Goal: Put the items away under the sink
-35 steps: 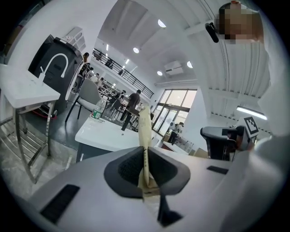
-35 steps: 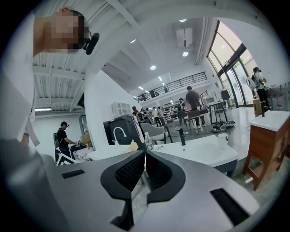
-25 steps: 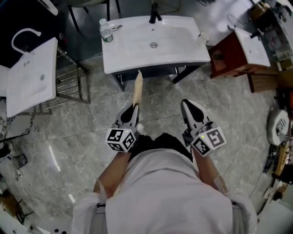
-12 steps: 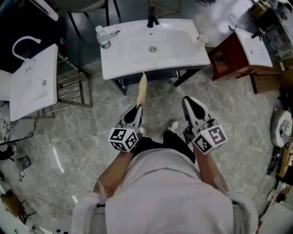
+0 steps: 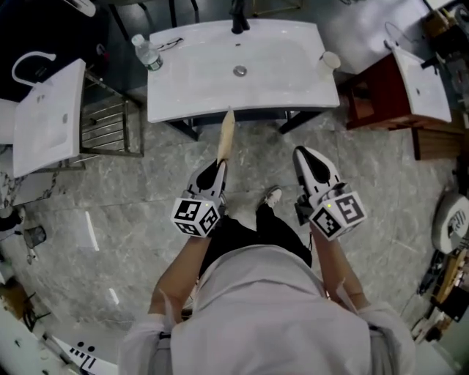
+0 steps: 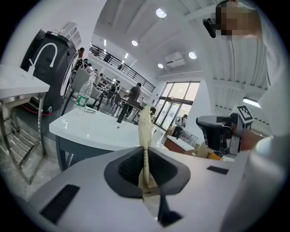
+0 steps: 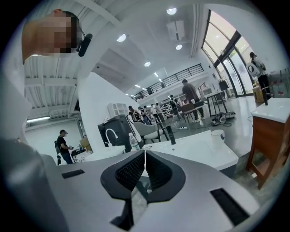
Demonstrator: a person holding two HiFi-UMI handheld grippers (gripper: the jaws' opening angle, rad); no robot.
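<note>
Floor (image 5: pixel 110 212) of grey marbled tile fills most of the head view. On it, ahead of the person, stands a white sink (image 5: pixel 198 88) on dark legs, with a black tap (image 5: pixel 238 18) at its far edge. Another sink (image 5: pixel 44 117) rests on a metal rack to the left, and a third (image 5: pixel 421 73) tops a red-brown cabinet to the right.

Both forearms reach forward from the body at about the same height, elbows bent and close to the sides, the grippers held well apart and pointing toward the sink.

The left gripper (image 5: pixel 218 165) is tilted slightly right. Its fingers (image 6: pixel 131 165) are clenched on a thin, pale tan strip (image 5: pixel 225 135), which they grasp at its lower end. The strip sticks straight out past them, and its tip meets the sink's front edge in the head view. In the left gripper view the strip (image 6: pixel 145 136) stands upright between the pads.

The right gripper (image 5: pixel 303 155) leans slightly left. Its fingers (image 7: pixel 158 170) are pressed together with nothing between them.

A shoe (image 5: pixel 272 196) shows on the floor between the two grippers.

A clear bottle (image 5: pixel 146 53) stands on the sink's left corner, and a white cup (image 5: pixel 329 60) on its right edge.
</note>
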